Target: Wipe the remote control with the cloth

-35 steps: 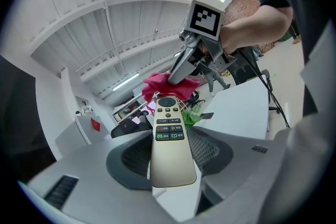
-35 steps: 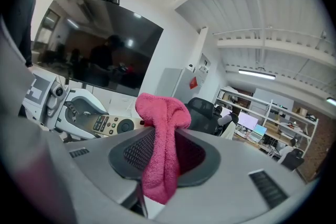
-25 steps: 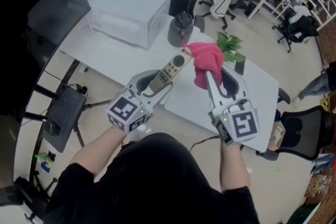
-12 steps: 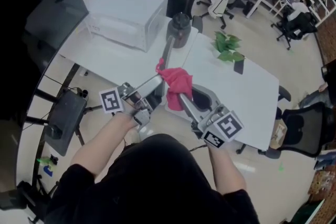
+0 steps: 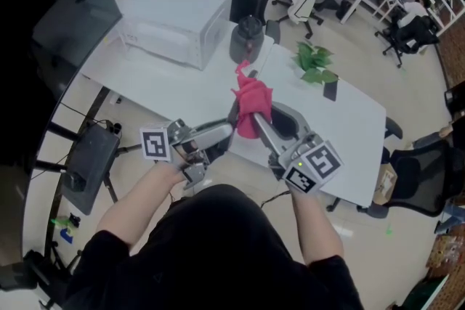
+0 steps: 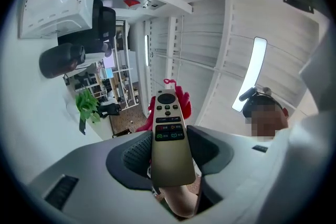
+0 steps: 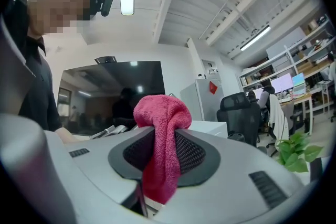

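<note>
Left tool [image 5: 218, 134], clamped on the remote control [image 6: 169, 149], has rolled over. Right tool [image 5: 270, 128], pinching the cloth [image 5: 251, 104], has brought it behind the remote's far end, so its back side probably gets wiped next.

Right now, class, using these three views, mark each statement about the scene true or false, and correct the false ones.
1. The left gripper is clamped on the remote control. True.
2. The right gripper is empty. False: its jaws are shut on the red cloth, which bulges out above them.
3. The remote control lies flat on the white table. False: it is held up in the air, with its button end sticking out past the jaws.
4. A green plant is on the white table. True.
</note>
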Tool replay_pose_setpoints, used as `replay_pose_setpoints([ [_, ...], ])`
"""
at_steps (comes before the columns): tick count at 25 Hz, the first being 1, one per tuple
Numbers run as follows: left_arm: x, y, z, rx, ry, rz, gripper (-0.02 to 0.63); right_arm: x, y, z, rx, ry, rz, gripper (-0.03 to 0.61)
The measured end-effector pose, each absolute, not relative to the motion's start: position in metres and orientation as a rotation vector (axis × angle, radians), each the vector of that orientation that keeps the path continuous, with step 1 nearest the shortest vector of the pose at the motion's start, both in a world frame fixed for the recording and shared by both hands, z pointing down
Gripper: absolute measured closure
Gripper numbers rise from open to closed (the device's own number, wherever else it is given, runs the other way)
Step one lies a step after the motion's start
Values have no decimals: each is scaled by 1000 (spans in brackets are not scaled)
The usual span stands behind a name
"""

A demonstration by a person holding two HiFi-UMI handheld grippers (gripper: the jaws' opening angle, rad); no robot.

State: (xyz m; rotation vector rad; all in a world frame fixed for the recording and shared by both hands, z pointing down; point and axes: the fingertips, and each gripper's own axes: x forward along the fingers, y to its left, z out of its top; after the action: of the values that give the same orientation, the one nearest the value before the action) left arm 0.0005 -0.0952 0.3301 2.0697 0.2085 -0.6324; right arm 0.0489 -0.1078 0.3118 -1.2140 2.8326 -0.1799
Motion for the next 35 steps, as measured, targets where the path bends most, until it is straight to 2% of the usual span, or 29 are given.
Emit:
replay_pose_setpoints([
  [12, 5, -82, 336, 2086, 235, -591, 403, 78, -119, 288, -1327, 2728, -111, 463],
  [18, -4, -115, 356, 2273, -79, -530, 403, 85, -94, 293, -1552, 2697, 56, 462],
  [22, -14, -153, 400, 2513, -524, -284, 403, 79, -80, 299, -1659, 2677, 161, 462],
  [27, -28, -193, 456, 2614, -995, 97, 403, 74, -67, 319, -1700, 2696, 104, 462],
  [35, -51, -254, 589, 2436, -1323, 634, 405, 68, -47, 348, -1703, 2718, -27, 462],
])
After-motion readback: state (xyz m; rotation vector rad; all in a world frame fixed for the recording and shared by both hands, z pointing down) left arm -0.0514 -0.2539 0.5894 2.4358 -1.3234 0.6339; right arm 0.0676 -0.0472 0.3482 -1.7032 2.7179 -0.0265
